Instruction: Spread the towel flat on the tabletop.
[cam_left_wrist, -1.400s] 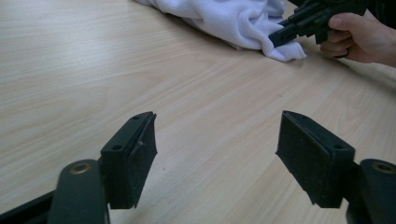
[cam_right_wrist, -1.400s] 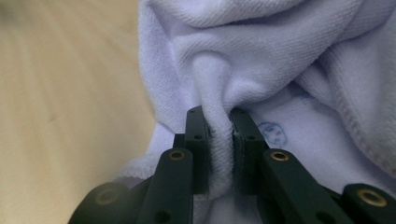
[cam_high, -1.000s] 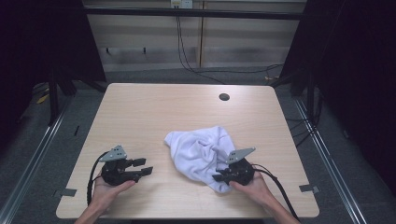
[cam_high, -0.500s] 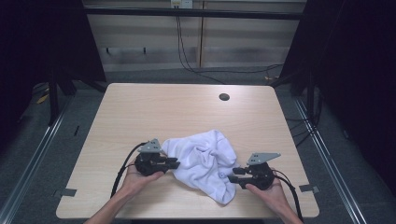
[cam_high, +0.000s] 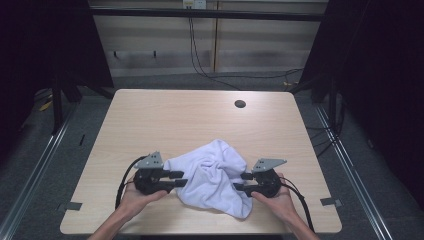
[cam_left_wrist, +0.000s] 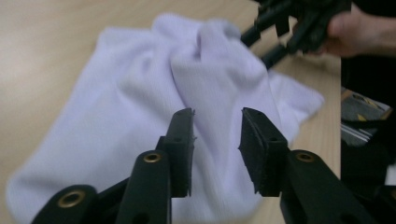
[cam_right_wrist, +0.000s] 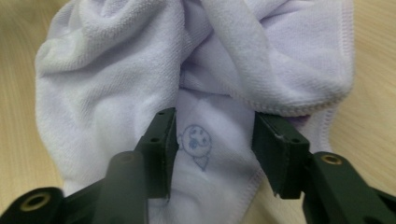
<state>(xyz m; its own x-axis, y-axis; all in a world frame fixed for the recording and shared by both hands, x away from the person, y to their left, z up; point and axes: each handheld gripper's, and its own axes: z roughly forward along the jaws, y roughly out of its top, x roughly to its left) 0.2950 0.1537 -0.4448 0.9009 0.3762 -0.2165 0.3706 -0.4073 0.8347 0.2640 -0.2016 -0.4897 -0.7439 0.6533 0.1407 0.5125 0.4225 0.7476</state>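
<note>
A crumpled white towel (cam_high: 212, 175) lies on the near half of the wooden table (cam_high: 190, 120). My left gripper (cam_high: 179, 179) is at its left edge, pointing right. Its jaws have just been opening; in the left gripper view they stand apart over the towel (cam_left_wrist: 140, 93), pads (cam_left_wrist: 183, 140) off the cloth. My right gripper (cam_high: 241, 182) is at the towel's right edge, pointing left. Its jaws have just been opening too, and they straddle a flat layer of towel (cam_right_wrist: 116, 70) bearing a small blue print (cam_right_wrist: 196, 140) without pressing on it. The right gripper (cam_left_wrist: 261, 39) also appears across the towel.
A dark round cable hole (cam_high: 240, 104) sits near the table's far right. Metal frame posts and floor rails flank the table on both sides. Cables trail from each gripper toward the near edge (cam_high: 200, 233).
The left gripper has come in from the left to the towel's edge. The right gripper has shifted a little right. The towel is now spread wider between them. Both pairs of jaws are wider apart.
</note>
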